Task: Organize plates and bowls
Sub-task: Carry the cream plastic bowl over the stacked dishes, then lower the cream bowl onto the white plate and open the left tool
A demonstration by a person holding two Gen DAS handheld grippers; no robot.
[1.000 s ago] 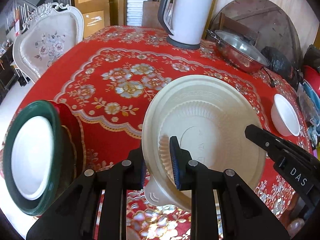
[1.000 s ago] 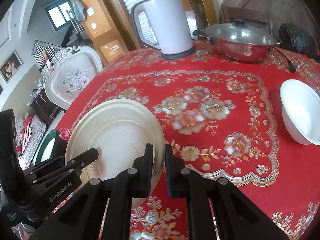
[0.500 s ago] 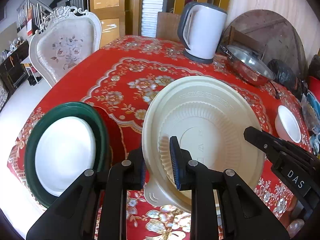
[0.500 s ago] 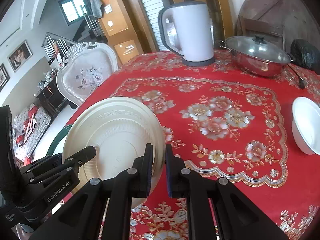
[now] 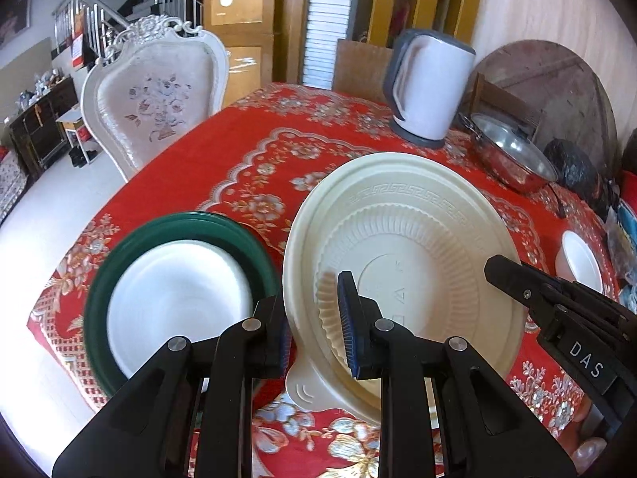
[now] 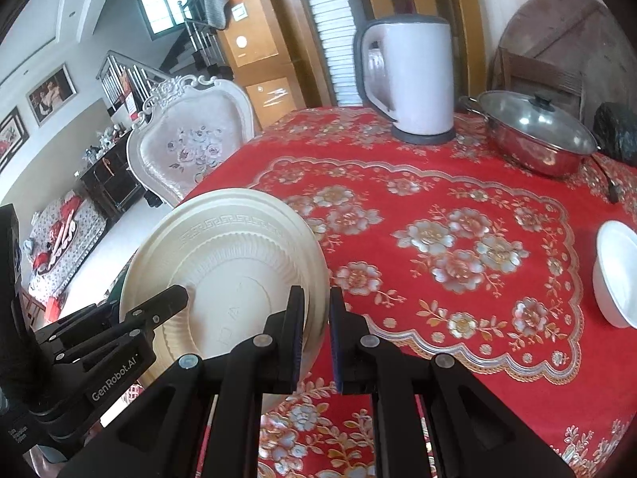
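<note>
- Both tools carry one cream plate (image 5: 402,247) above the desk (image 5: 239,159): the left tool (image 5: 314,326) pinches its near-left rim, and the right tool (image 6: 314,338) is pinching its right rim.
- Gripping opposite edges probably steadies the tilted plate.
- Left view alone shows the green plate (image 5: 175,235), holding a white dish, at nine o'clock of the cream plate, likely its destination.
- The white bowl (image 6: 617,275) sits at three o'clock, well apart.

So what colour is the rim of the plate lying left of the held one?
Dark green rim, white centre; clearest in the left wrist view.
</note>
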